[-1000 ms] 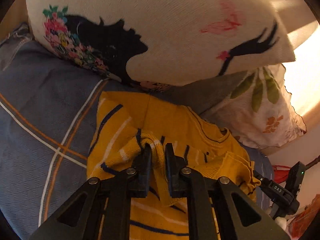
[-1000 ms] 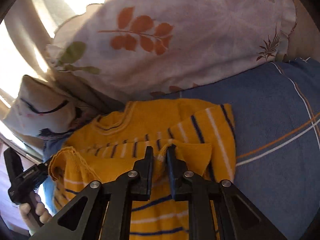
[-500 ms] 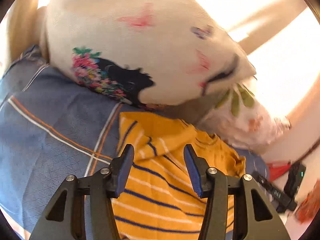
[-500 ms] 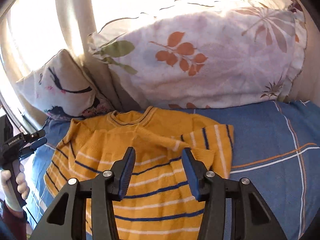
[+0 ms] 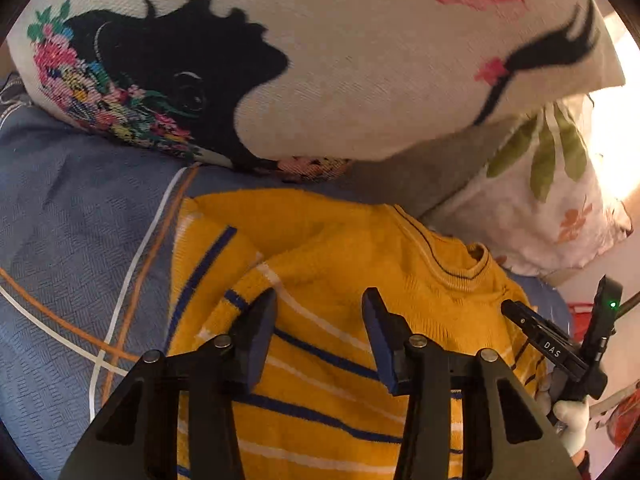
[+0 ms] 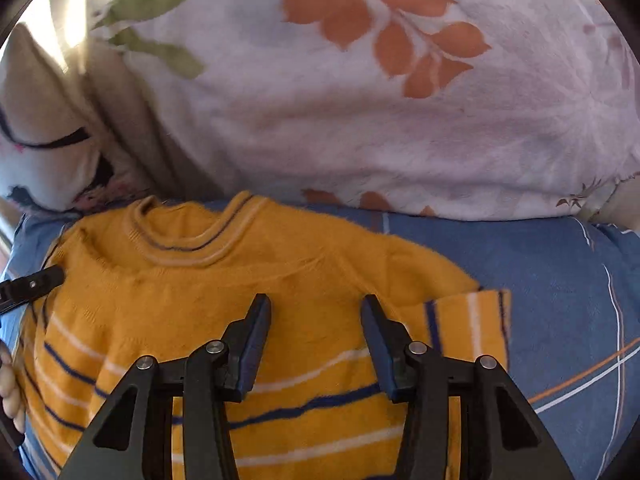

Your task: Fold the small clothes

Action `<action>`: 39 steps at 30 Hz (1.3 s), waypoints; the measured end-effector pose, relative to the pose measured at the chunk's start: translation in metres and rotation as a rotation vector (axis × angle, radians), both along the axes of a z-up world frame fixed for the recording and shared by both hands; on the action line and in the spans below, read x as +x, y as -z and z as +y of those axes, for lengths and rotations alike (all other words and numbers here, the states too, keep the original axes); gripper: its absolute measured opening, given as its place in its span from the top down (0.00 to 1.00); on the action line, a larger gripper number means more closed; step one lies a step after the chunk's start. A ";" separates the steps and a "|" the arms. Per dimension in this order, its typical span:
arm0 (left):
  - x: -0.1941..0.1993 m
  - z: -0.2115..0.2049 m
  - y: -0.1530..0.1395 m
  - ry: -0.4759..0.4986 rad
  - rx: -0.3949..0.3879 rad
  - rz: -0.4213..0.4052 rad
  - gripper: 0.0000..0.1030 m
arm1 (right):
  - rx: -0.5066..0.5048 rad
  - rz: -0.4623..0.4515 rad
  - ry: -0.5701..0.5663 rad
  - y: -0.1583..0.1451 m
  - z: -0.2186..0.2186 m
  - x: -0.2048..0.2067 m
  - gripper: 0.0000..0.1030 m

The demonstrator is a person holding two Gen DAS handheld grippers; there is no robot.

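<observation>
Blue bedding [image 5: 80, 216] with thin white and orange lines covers the surface, and a small yellow sweater [image 5: 340, 280] with navy and white stripes lies flat on it, neck toward the pillows. Its collar sits just below the leaf-print pillow [image 6: 360, 120] in the right wrist view. Both sleeves are folded inward over the body: one striped cuff lies under the left gripper [image 5: 318, 314], the other shows just right of the right gripper [image 6: 314, 318], its striped end reaching the sweater's side edge.

Each claw is spread wide, holding nothing, its blue-padded fingers hovering over the yellow knit. Whether the fingertips touch the cloth cannot be told. The left gripper is over the sweater's left shoulder area; the right one is over the chest below the collar.

Behind the sweater, a cream pillow [image 5: 320, 60] printed with a black silhouette and flowers rests on the bedding, next to the leaf-print one. Bright light comes in at the far right of the left view.
</observation>
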State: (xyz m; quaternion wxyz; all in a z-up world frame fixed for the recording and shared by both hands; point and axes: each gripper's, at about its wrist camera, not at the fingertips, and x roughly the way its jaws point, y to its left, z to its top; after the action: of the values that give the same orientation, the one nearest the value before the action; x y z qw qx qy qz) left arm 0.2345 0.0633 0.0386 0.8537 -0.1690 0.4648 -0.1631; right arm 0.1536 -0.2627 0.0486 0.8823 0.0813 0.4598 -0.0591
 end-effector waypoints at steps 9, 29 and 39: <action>-0.033 0.057 -0.028 -0.057 -0.030 -0.033 0.54 | 0.036 -0.033 0.093 -0.024 -0.032 -0.022 0.48; -0.173 0.097 0.010 -0.087 -0.310 0.033 0.35 | 0.574 -0.045 0.092 -0.016 -0.055 -0.241 0.39; -0.144 0.077 0.027 -0.085 -0.311 0.070 0.27 | 0.562 -0.029 0.111 0.004 -0.027 -0.210 0.38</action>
State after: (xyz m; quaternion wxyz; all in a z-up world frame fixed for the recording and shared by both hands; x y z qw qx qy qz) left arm 0.0904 0.1407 0.0119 0.8066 -0.3242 0.4559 -0.1910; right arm -0.0566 -0.2895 0.0450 0.8270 0.3488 0.4403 0.0235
